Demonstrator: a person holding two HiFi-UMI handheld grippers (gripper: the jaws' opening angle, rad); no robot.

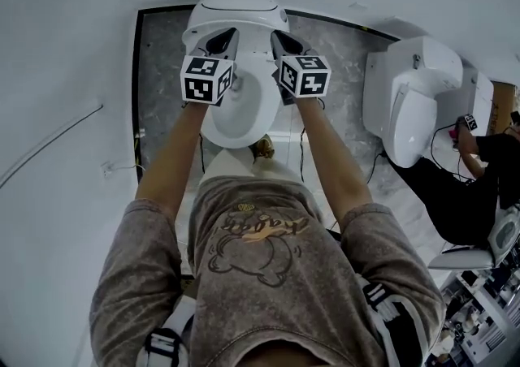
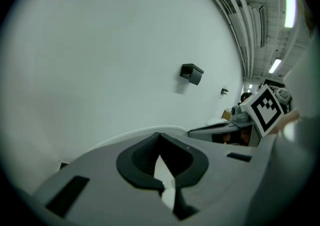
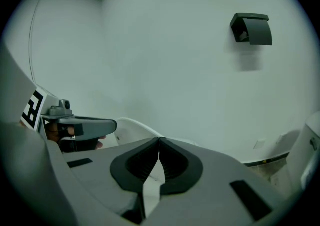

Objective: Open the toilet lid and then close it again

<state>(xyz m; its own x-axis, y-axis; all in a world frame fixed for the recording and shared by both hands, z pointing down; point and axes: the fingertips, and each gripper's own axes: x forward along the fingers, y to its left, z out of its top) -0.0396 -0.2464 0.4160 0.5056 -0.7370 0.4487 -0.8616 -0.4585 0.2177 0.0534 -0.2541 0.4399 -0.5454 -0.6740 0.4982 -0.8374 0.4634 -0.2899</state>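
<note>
Here there are two grippers, each with one marker cube, and two toilets. The near toilet [image 1: 213,126] stands on grey marbled floor [image 1: 162,73] right in front of the person. A second toilet [image 1: 410,85] stands well apart to the right, where another person [image 1: 479,187] in dark clothes reaches toward it. One dark box [image 3: 251,29] hangs on the white wall.

Both bare forearms stretch forward, roughly parallel, over the open bowl [image 1: 240,110]. The left gripper [image 1: 221,39] and the right gripper [image 1: 280,39] sit side by side, aimed forward and slightly downward. The left cube [image 1: 207,79] and the right cube [image 1: 305,75] face up toward the head camera.

The left gripper view shows its jaws clenched tip to tip with nothing gripped between them. The right gripper view shows the same, closed and empty.

The toilet lid [image 1: 236,4] stands raised at the far end of the bowl, just beyond both sets of tips. In the right gripper view its white curved edge sits directly behind the closed tips. Whether the tips press on the lid cannot be told.
</note>
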